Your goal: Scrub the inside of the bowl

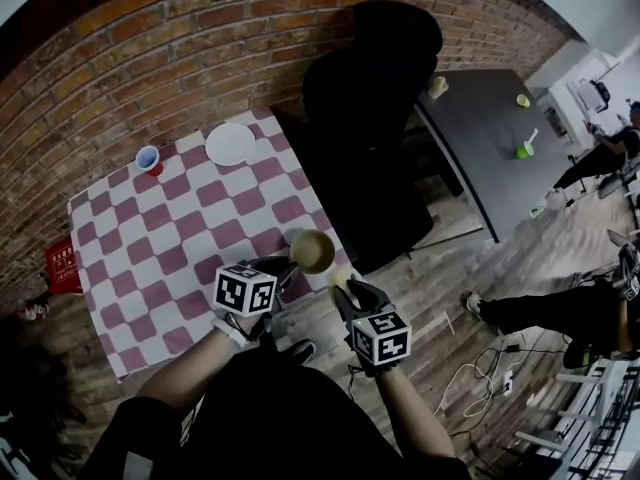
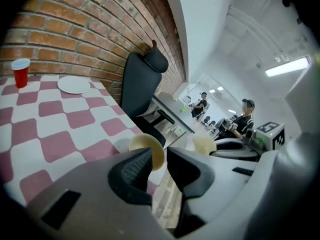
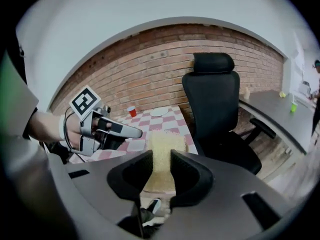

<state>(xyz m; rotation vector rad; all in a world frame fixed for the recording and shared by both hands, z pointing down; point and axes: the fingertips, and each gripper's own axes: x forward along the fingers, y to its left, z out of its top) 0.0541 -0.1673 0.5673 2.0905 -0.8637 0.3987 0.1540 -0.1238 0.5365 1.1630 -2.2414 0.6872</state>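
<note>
The bowl [image 1: 313,251] is at the near corner of the checkered desk [image 1: 180,228], its rim pinched in the left tongs [image 2: 159,159]. Just beside it, off the desk's edge, the right tongs [image 3: 161,166] are clamped on a yellow sponge [image 3: 164,143]. At the desk's far side, by the brick wall, are a red cup [image 1: 148,158] and a white plate [image 1: 230,144]. A black office chair [image 1: 370,98] stands beside them.

left gripper [image 1: 285,268] / right gripper [image 1: 345,286]: grey | marker cubes [image 1: 245,290]: white (black squares) | sleeves [image 1: 140,436]: black
</note>
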